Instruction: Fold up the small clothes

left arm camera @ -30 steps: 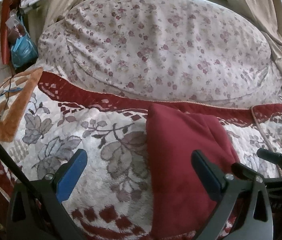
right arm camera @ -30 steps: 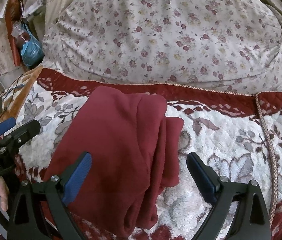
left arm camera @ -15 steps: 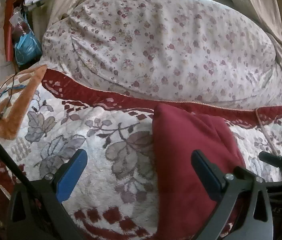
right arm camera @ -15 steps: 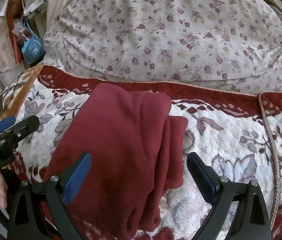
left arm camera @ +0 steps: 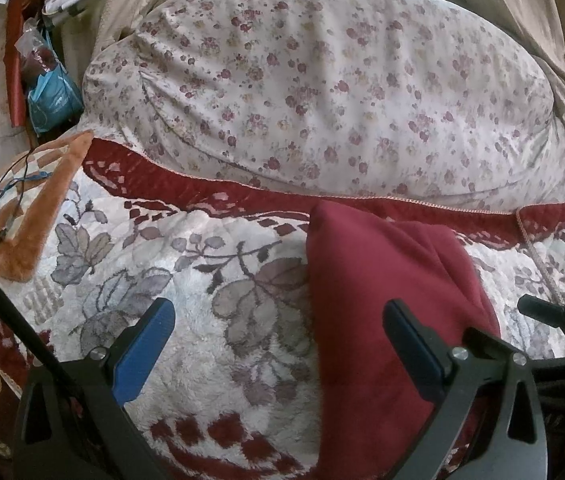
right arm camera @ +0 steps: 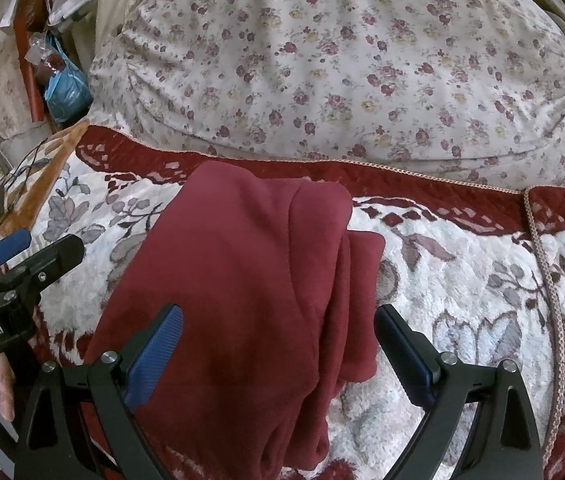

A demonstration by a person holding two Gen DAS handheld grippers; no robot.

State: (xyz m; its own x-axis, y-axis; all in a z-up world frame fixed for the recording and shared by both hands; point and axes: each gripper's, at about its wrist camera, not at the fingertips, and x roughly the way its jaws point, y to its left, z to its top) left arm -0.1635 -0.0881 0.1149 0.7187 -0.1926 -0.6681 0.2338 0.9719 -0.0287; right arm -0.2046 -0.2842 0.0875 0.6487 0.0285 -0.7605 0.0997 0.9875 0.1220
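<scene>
Folded dark-red garment lying on the floral plush blanket before a flowered pillow, with the right gripper and left gripper both spread wide, grasping nothing.

Over the last second the left wrist view has drifted, so the folded red garment now sits lower and further right in it, its upper left corner well below the red border of the blanket. In the right wrist view the garment also lies lower, with more of the floral pillow showing above it. The left hand-held gripper appears slightly lower at that view's left edge.
</scene>
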